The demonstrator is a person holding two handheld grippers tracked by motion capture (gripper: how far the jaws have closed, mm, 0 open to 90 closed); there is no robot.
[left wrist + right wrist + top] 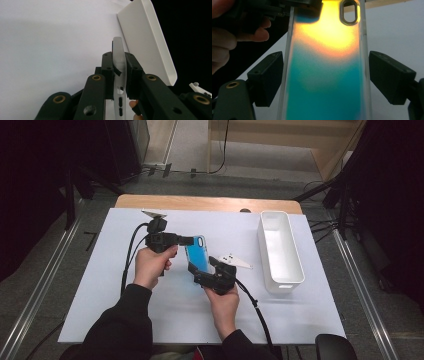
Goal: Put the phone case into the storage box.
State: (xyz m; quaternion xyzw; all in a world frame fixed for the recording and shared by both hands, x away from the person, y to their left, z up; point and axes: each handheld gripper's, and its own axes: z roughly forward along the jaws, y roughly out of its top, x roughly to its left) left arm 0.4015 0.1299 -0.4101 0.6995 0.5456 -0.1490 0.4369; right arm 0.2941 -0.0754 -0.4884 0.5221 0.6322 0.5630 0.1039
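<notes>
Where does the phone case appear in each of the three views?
High view: the phone case is at the table's middle, between both grippers.
Left gripper view: low centre, seen edge-on, clamped between the black jaws.
Right gripper view: its blue-to-orange back spans the middle.
Shared landmark: the white bin, also at upper right in the left gripper view.

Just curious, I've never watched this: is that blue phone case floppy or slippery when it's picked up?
The phone case looks thin and hollow, so probably light. Its clear rim seems soft, so it may flex a little, though it stays straight between the left tongs. The glossy back could be slippery. The right tongs stand at its sides.
</notes>
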